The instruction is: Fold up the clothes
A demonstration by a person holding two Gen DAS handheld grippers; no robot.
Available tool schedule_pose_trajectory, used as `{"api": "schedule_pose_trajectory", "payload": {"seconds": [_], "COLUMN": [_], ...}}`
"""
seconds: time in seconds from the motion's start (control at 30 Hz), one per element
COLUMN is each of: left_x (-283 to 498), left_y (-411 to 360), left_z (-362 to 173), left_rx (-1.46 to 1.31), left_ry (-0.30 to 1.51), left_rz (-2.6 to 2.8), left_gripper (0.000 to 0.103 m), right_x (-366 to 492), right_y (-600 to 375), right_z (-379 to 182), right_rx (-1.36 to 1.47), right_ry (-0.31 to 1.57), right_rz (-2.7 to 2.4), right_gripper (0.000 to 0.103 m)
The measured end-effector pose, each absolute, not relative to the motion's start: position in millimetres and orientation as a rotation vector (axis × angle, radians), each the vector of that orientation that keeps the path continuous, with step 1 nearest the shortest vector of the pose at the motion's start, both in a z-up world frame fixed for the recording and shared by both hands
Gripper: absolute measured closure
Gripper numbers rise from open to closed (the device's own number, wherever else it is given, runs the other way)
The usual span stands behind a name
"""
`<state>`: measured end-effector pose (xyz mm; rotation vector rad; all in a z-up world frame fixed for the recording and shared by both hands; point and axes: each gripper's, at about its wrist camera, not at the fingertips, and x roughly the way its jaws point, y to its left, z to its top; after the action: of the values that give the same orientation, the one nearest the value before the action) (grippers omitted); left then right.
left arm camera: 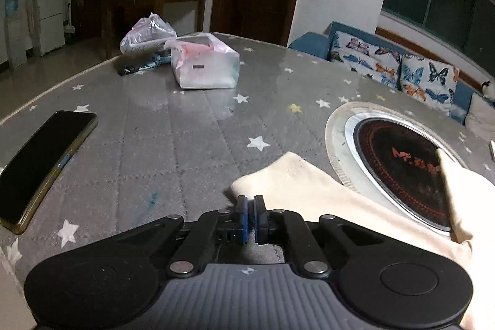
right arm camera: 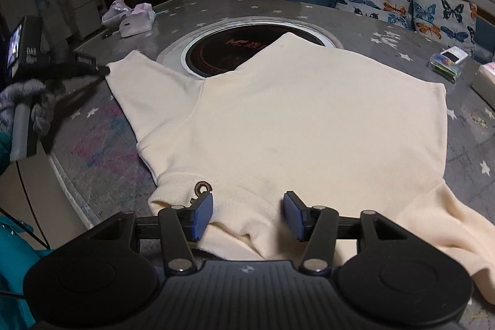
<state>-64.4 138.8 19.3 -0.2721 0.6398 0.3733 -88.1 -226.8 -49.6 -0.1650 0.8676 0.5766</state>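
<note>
A cream sweatshirt (right arm camera: 294,119) lies spread on the round grey star-patterned table (right arm camera: 92,150), partly covering the black induction plate (right arm camera: 235,51). My right gripper (right arm camera: 249,215) is open, its blue pads on either side of a fold at the garment's near edge, beside a small brown ring mark (right arm camera: 202,187). My left gripper (left arm camera: 250,218) is shut on the end of the sweatshirt's left sleeve (left arm camera: 278,178); the right wrist view shows it (right arm camera: 103,70) at that sleeve's tip. The other sleeve (right arm camera: 448,225) hangs over the table's near right edge.
A black phone (left arm camera: 43,166) lies at the left. A white carrier bag (left arm camera: 205,64) and a plastic bag (left arm camera: 148,33) stand at the far side. A small box (right arm camera: 448,61) and a white packet (right arm camera: 485,82) sit at the right. A sofa with butterfly cushions (left arm camera: 402,67) stands behind the table.
</note>
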Motion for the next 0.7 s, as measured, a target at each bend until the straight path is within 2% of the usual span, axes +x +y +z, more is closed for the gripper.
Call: {"api": "schedule_pose_trajectory", "payload": {"seconds": [0.17, 0.33, 0.53, 0.7], "left_x": [-71, -62, -33, -9], "left_y": [128, 74, -6, -25], "left_z": [43, 64, 49, 25], "left_rx": [-0.266, -0.25, -0.212, -0.196], "left_ry": [0.573, 0.562, 0.658, 0.729], "left_rz": [0.359, 0.049, -0.289, -0.301], "left_gripper": [0.093, 0.093, 0.093, 0.093], "right_x": [-90, -86, -69, -56], "right_y": [-245, -280, -317, -336], "right_z": [-38, -36, -39, -47], "right_rx": [-0.108, -0.043, 0.023, 0.06], "right_ry": [0.844, 0.822, 0.791, 0.794], "right_rz": [0.538, 0.413, 0.285, 0.231], "right_gripper": [0.051, 0.051, 0.051, 0.052]}}
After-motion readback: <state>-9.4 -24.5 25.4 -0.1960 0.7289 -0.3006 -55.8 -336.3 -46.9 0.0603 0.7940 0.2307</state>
